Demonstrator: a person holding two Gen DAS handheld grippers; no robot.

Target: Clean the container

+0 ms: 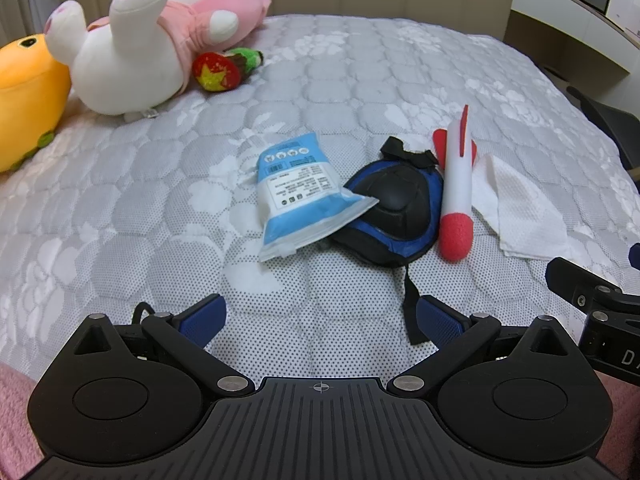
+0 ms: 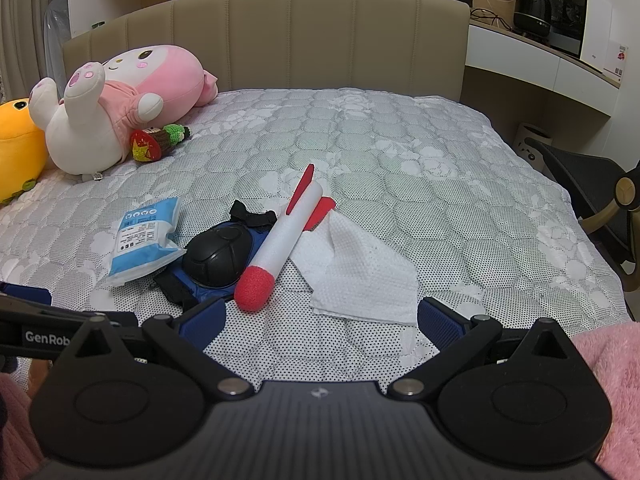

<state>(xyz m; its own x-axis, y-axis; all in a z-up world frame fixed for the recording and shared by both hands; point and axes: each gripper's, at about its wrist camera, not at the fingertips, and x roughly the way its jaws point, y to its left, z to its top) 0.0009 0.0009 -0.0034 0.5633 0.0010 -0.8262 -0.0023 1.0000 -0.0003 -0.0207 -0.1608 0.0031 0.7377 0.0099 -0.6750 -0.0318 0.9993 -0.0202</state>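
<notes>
The left gripper (image 1: 320,322) was spread wide with nothing between its blue pads (image 1: 208,318), hovering low over the quilted mattress (image 1: 160,208). The right gripper (image 2: 320,316) was likewise released, its fingers apart and empty above the same mattress; its arm showed at the right edge of the left wrist view.

Just ahead of both lay a cluster of items. A black and blue knee pad (image 1: 394,216) sat dome up, one loose strap (image 1: 412,312) trailing toward the left gripper's right finger. A blue and white pouch (image 1: 296,196), sealed and printed with small text, leaned with one corner on the knee pad's dome; what it held could not be told. On the other side a foam rocket (image 2: 276,246), white-bodied with a red nose and red fins, rested against the knee pad. Beside it a white wipe (image 2: 360,280) lay crumpled, touching the rocket's fin end, its near edge close to the right gripper.

No open container was plainly identifiable; the pouch was the nearest thing to one.

Farther off, by the beige headboard (image 2: 320,40), lay a pink and white plush (image 2: 120,108), an orange plush (image 2: 16,148) and a small knitted toy (image 2: 158,142).
</notes>
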